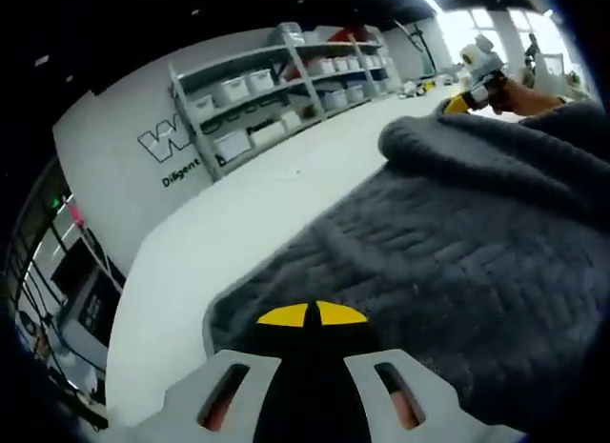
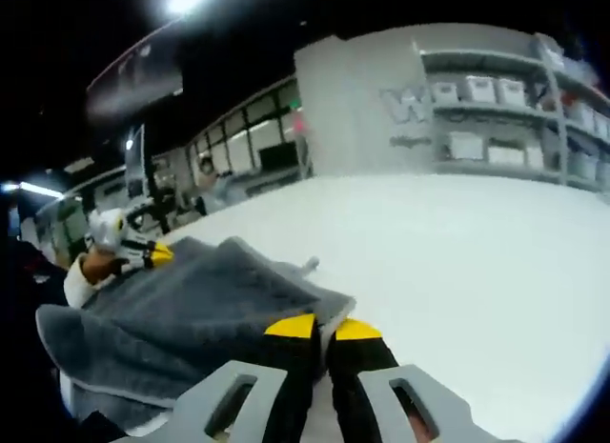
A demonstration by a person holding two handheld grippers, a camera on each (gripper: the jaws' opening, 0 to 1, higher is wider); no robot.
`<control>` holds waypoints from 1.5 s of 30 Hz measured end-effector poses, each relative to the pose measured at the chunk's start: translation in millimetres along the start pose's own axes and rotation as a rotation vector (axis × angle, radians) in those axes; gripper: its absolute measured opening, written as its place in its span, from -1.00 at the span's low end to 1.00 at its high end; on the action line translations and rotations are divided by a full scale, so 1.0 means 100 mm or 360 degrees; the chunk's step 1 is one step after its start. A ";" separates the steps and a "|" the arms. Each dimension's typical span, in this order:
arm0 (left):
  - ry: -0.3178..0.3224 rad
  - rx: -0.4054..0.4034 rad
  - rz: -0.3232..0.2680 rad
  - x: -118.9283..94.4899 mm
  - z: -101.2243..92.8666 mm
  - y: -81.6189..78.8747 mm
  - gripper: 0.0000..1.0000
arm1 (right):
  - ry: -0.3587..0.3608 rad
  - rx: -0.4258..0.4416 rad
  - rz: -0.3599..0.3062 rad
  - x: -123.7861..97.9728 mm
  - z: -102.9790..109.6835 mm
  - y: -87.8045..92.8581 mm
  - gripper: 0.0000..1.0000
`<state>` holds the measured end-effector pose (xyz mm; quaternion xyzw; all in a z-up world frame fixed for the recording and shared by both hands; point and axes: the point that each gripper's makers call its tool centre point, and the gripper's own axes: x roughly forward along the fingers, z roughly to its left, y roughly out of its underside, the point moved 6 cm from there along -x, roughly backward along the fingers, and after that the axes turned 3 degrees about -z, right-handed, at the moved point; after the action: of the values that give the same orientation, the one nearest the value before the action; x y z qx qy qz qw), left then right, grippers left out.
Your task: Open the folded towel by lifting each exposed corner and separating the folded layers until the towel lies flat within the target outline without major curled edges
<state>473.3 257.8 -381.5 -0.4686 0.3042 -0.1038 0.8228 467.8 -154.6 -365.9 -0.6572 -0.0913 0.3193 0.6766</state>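
A dark grey towel (image 1: 457, 262) with a woven pattern lies spread over the white table (image 1: 238, 224). In the left gripper view my left gripper (image 1: 312, 315) is shut on its near edge, the yellow tips pressed together. At the towel's far corner, which bulges upward, sits the right gripper (image 1: 474, 92). The right gripper view shows my right gripper (image 2: 320, 328) shut on a corner of the towel (image 2: 200, 310), which sags in folds between the two grippers. The left gripper (image 2: 133, 251) holds the opposite end there, with a hand behind it.
Shelves with white bins (image 1: 276, 90) stand along a white wall with a logo beyond the table. Open white tabletop (image 2: 457, 271) stretches to the right of the towel. Monitors and equipment (image 2: 152, 195) line the far side.
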 end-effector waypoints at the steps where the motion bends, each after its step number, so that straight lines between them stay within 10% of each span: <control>1: -0.0001 0.0002 0.0000 0.01 0.01 0.00 -0.99 | 0.0015 -0.0019 0.0009 -0.01 -0.01 0.01 -1.00; 21: -0.0003 0.0030 0.0001 -0.01 -0.01 -0.01 -0.99 | 0.0223 -0.0343 0.0077 -0.11 -0.19 0.09 -1.00; 45: -0.0012 0.0050 0.0001 -0.12 -0.21 -0.02 -0.99 | 0.0427 -0.0413 0.0093 -0.35 -0.75 0.09 -0.97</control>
<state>451.4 247.0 -382.5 -0.4559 0.2995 -0.1065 0.8313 478.9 -237.1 -373.0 -0.7779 -0.0216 0.2340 0.5828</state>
